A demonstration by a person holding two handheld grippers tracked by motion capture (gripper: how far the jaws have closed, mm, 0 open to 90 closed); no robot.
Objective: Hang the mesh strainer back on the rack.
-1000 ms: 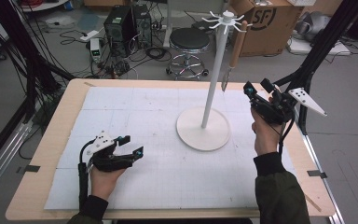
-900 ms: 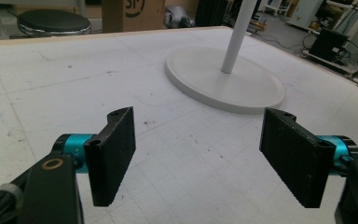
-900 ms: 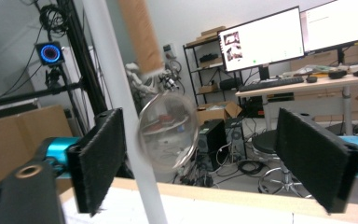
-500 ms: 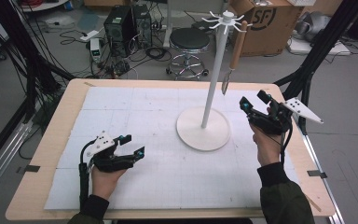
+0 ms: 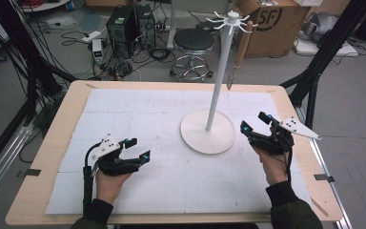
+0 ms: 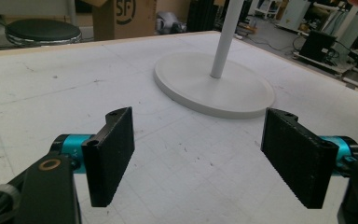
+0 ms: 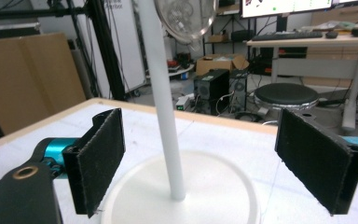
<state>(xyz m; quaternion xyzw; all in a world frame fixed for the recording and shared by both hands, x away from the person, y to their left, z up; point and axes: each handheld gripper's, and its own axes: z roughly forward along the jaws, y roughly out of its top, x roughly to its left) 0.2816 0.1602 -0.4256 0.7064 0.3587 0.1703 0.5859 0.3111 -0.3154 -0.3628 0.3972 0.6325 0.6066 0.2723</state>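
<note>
A white stand (image 5: 207, 131) with a tall pole and a ring of hooks on top stands on the white mat. A utensil (image 5: 239, 50) with a wooden handle and a metal end hangs from one hook. Its shiny bowl (image 7: 186, 16) shows beside the pole (image 7: 165, 116) in the right gripper view. My right gripper (image 5: 253, 121) is just right of the stand's base, pointing at it. It is open with nothing between its jaws (image 7: 205, 158), which have just been opening a little. My left gripper (image 5: 139, 149) rests low at the front left, open and empty (image 6: 200, 154), facing the base (image 6: 214, 86).
The wooden table (image 5: 47, 162) carries a white gridded mat (image 5: 138, 109). Behind it on the floor stand a black stool (image 5: 194, 40), a cardboard box (image 5: 271, 24), computer gear and cables (image 5: 124, 28). Black frame posts (image 5: 321, 52) rise at both sides.
My right hand has come down from beside the hanging utensil to just above the mat by the stand's base. The left hand has stayed where it was.
</note>
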